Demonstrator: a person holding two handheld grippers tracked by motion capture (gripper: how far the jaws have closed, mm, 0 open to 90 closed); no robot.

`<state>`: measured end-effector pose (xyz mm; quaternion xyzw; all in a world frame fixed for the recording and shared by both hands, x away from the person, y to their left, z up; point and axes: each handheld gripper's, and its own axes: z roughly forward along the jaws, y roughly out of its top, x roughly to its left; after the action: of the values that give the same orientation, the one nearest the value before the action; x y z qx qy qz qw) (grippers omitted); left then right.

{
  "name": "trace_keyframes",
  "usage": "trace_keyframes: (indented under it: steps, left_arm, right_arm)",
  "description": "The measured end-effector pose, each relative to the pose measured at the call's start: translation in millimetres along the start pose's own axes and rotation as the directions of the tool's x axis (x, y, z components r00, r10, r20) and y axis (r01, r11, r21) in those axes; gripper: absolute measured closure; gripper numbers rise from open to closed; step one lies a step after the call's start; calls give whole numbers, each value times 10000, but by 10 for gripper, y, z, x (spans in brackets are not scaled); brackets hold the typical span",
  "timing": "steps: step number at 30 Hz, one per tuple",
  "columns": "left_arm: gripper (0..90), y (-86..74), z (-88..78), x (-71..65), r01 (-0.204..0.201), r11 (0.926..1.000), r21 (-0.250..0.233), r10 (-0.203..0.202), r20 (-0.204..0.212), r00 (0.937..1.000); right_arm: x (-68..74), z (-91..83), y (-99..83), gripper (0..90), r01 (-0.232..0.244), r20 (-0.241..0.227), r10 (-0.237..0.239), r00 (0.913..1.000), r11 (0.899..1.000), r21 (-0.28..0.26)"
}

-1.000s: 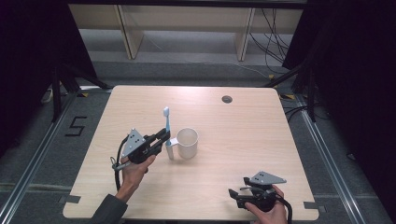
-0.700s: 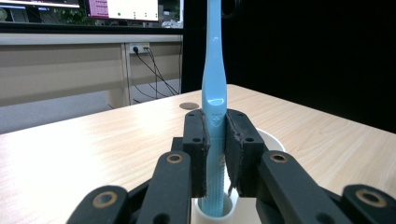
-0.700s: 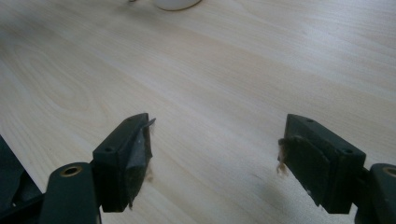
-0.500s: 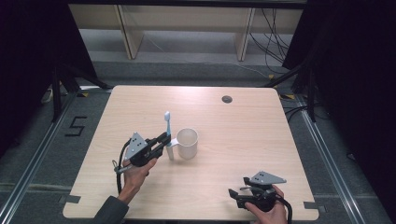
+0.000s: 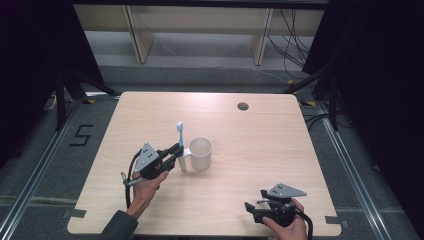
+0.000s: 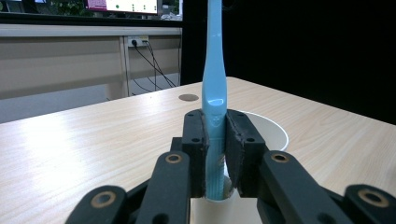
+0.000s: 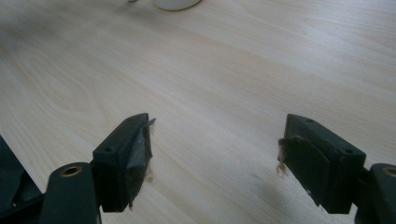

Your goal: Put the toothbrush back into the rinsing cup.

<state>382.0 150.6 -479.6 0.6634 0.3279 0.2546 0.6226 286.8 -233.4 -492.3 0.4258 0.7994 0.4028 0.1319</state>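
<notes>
Left gripper (image 5: 176, 152), left of centre in the high view, clamped on a light blue toothbrush (image 5: 180, 142). Toothbrush held upright, bristle head at the top, lower end down beside a white cup (image 5: 200, 153). Cup standing just right of the gripper's jaws on the wooden table (image 5: 260, 135), near the middle of the frame; cup and toothbrush very close, contact not possible to tell from above.

In the left gripper view, both black pads (image 6: 194, 140) pressed on the toothbrush (image 6: 214, 84) handle, one on each side, in the centre of the frame. Handle rising straight to the top edge. Rim of the cup (image 6: 273, 130) curving behind the jaws, slightly right of centre.

Right gripper (image 5: 252, 210) at the lower right of the high view, low over the table edge, held in a hand (image 5: 285, 227), well apart from the cup. In the right gripper view, jaws spread wide at the bottom of the frame, nothing but bare wood between them. Base of the cup (image 7: 175, 3) at the top edge.
</notes>
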Motion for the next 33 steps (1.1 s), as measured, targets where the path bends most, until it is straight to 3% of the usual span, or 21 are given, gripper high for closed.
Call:
trace_keyframes:
  steps: [4,8,13,16,26,27,33]
  left_arm:
    - [713,20,1,-1,11,10000,-79,-11,17,10000]
    - [566,40,-4,1,125,9998,-162,-126,-33,9999]
    - [463,49,-17,10,209,9995,-252,-212,-95,9997]
    - [406,60,-42,4,241,9997,-70,-242,-140,9996]
    - [308,129,-103,-20,393,9990,235,-393,-6,9992]
    - [302,142,-118,-24,360,9989,304,-359,-39,9993]
    - [275,187,-177,-46,426,9981,435,-431,111,9990]
  right_arm:
    - [6,4,-1,250,-105,-111,106,9999,9999,8]
    - [-1,0,0,250,-4,-8,4,10000,10000,-5]
    - [2,0,0,250,-24,-11,24,10000,10000,15]
    - [2,0,0,249,-26,-9,26,10000,10000,17]
    - [2,-3,1,250,-115,-31,115,9999,9999,14]
    - [19,-2,-1,250,-384,-137,385,9992,9992,71]
    - [2,-5,2,250,-106,-13,106,9999,9999,45]
